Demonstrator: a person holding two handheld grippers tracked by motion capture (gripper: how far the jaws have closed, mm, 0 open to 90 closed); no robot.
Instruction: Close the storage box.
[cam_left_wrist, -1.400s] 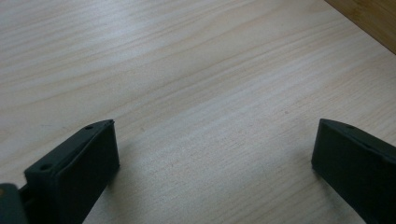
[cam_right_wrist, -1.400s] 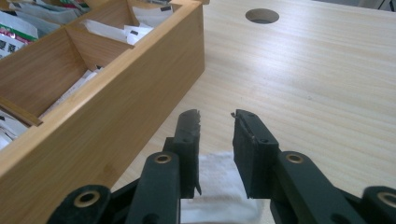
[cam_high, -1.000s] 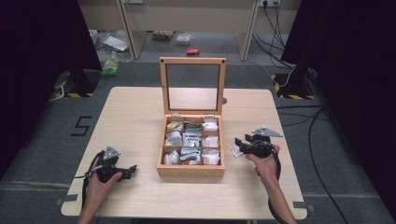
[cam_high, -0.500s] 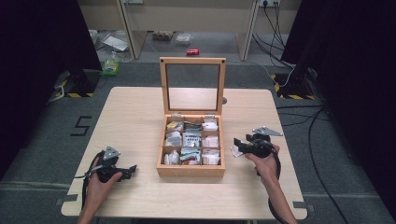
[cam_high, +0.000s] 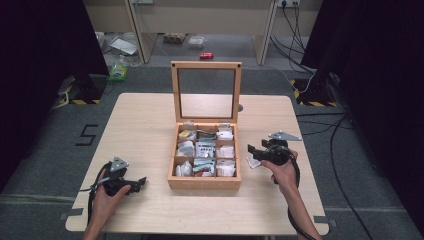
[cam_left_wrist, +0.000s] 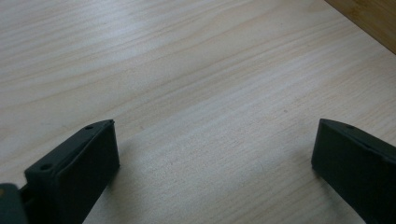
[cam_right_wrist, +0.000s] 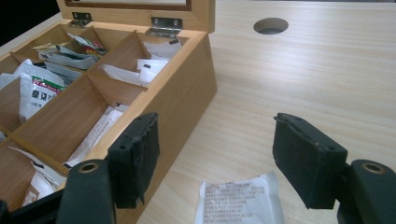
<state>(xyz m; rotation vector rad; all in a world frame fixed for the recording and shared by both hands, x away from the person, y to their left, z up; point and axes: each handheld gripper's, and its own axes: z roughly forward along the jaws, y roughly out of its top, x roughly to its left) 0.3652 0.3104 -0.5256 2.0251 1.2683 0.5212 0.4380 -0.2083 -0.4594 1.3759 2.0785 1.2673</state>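
We are seeing one white sachet (cam_right_wrist: 240, 203) lying on the surface (cam_high: 150, 125) right of the open box (cam_high: 204, 182), probably just released; right claw (cam_right_wrist: 217, 156) has been widening, left claw (cam_left_wrist: 210, 163) sitting wide, empty.

Table (cam_high: 150, 125): pale wood, square, rounded corners, centre of the room; round cable hole (cam_high: 240, 107) near its 1 o'clock side.

Floor (cam_high: 45, 165): grey carpet, marked with a black "5" (cam_high: 86, 135) at 9 o'clock of the table. Yellow-black hazard tape (cam_high: 75, 101) at 10 o'clock, more tape (cam_high: 312, 103) at 2 o'clock.

Curtains (cam_high: 40, 60): black, hanging at left and right edges.

Bench (cam_high: 200, 15): light wood, legs at 12 o'clock; beneath it a red can (cam_high: 206, 56), a clear tub (cam_high: 196, 41), paper (cam_high: 123, 46) and a green packet (cam_high: 118, 72).

Cables (cam_high: 345, 150): black, trailing across the floor at 3 o'clock, running up to a wall socket (cam_high: 286, 2).

Light: even, overhead, soft shadows.
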